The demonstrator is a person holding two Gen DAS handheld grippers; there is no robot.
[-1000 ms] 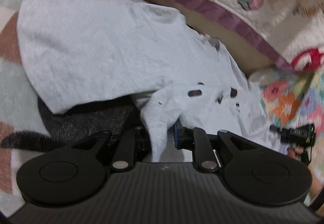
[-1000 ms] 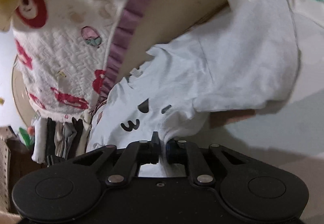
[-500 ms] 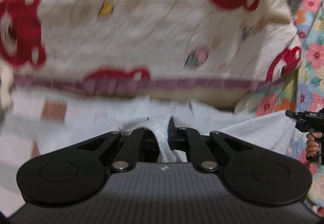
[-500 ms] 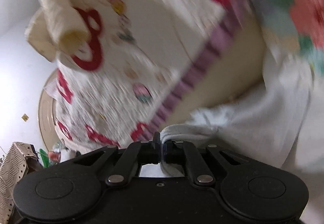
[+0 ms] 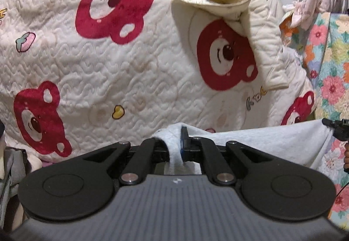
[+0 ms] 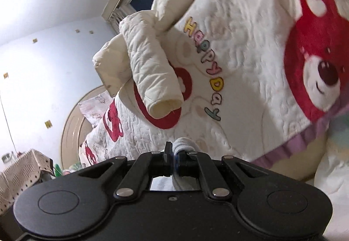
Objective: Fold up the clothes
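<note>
Both hand-held grippers are clamping the white garment [image 5: 261, 138].
The left hand-held gripper [image 5: 174, 143] and right hand-held gripper [image 6: 174, 153] are pinching bunched edges (bear-print quilt [image 5: 130, 66] behind).

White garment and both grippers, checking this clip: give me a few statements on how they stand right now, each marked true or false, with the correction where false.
1. The left gripper is shut on a fold of the white garment. True.
2. The right gripper stands open with nothing between its fingers. False: it is shut on a bunched bit of the white garment.
3. In the left wrist view, the garment stretches from the left gripper toward the right edge of the picture, where the other gripper's tip shows. True.
4. The quilt behind the garment is plain blue. False: it is cream with red bear faces.
5. The quilt carries the words "Happy Day" in coloured letters. True.
6. A cream padded jacket lies folded on the floor. False: it is draped over the quilt's top.
</note>
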